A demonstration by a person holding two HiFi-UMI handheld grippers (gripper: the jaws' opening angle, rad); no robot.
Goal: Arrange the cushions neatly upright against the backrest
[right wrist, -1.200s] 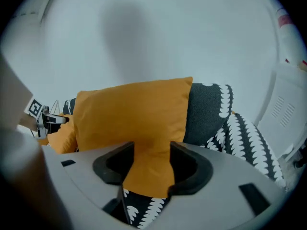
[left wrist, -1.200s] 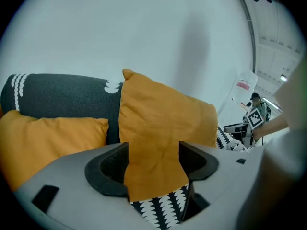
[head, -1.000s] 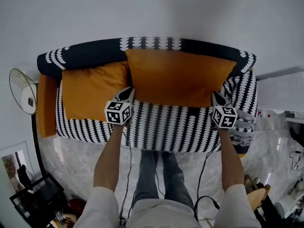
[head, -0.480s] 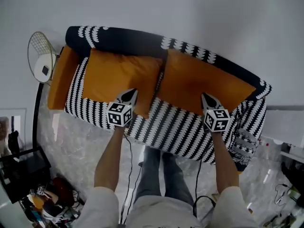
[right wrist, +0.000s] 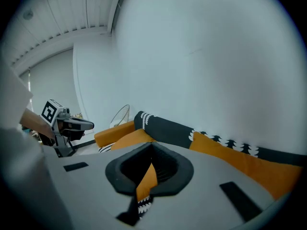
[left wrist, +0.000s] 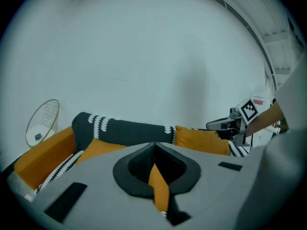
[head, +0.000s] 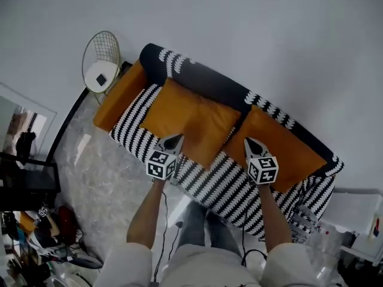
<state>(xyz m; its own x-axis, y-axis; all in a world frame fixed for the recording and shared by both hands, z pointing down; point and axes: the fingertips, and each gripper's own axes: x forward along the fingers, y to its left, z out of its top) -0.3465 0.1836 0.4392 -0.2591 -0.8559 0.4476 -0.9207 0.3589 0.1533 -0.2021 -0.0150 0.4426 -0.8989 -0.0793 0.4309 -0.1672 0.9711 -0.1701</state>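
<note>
Left tongs (head: pixel 175 139) and right tongs (head: pixel 249 142), both clenched empty, hover over the front edges of the orange cushions (head: pixel 191 115).

Matt orange cloth cushions (head: pixel 188 119), seemingly woven sofa cover (head: pixel 210 185), glossy marble-like floor (head: pixel 99 172)

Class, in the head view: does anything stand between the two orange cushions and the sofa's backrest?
Nothing visible does. The left cushion and the right cushion both sit directly against the dark backrest, with no object between.
</note>
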